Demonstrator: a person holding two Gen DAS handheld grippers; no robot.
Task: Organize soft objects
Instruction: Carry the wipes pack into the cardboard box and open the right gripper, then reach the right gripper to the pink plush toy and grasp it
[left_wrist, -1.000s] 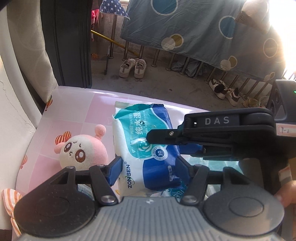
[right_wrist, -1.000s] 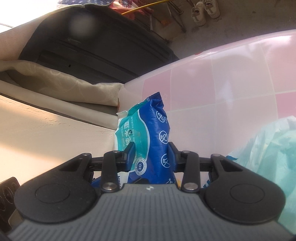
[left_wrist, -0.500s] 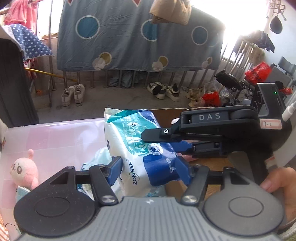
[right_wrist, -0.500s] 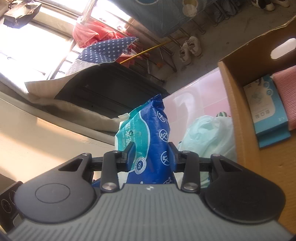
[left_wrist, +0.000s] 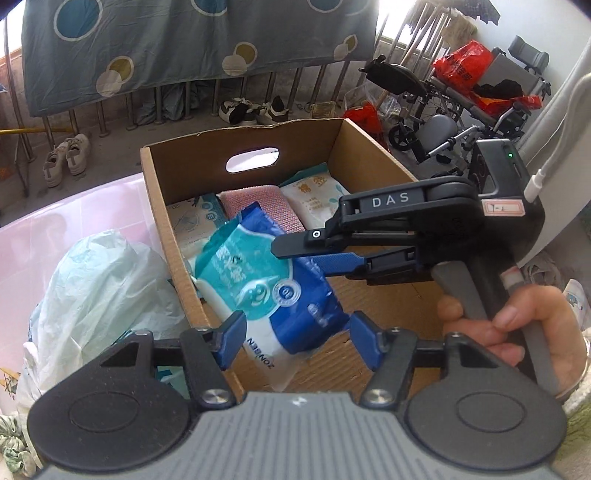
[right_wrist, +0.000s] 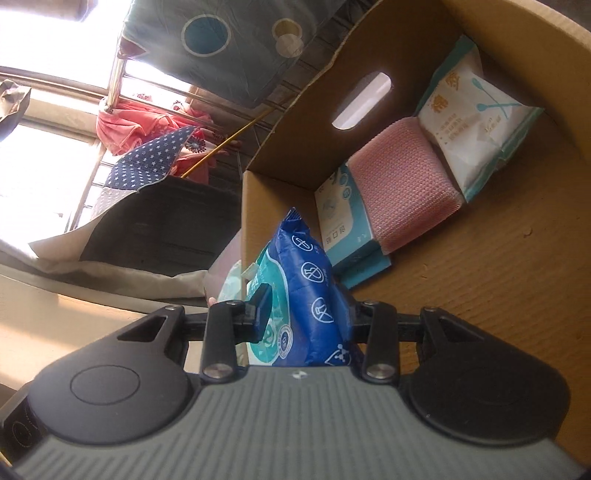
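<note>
Wet wipes pack (left_wrist: 273, 291), blue and teal with "ZONSEN" printed along its white end, hangs tilted over the near left corner of the cardboard box (left_wrist: 162, 206). Both tools have it. The right tool (right_wrist: 301, 314) is clenched on the pack's flat faces, one black pad pressed into the teal side, the other hidden behind the blue side; in the left wrist view this tool reaches in from the right, a person's hand (left_wrist: 517, 325) wrapped around its handle. The left tool (left_wrist: 297, 338) stands wider, grasping the same pack across its white end, with the blue pads (left_wrist: 232, 338) against its edges.

Inside the box, along the far wall under the handle slot, three things lie side by side: a teal-edged packet (right_wrist: 347, 218), a pink knitted pad (right_wrist: 402, 188), and a white tissue pack (right_wrist: 476, 122). A pale green plastic bag (left_wrist: 99, 291) sits crumpled just outside the box's left wall on the pink bench (left_wrist: 44, 236).
</note>
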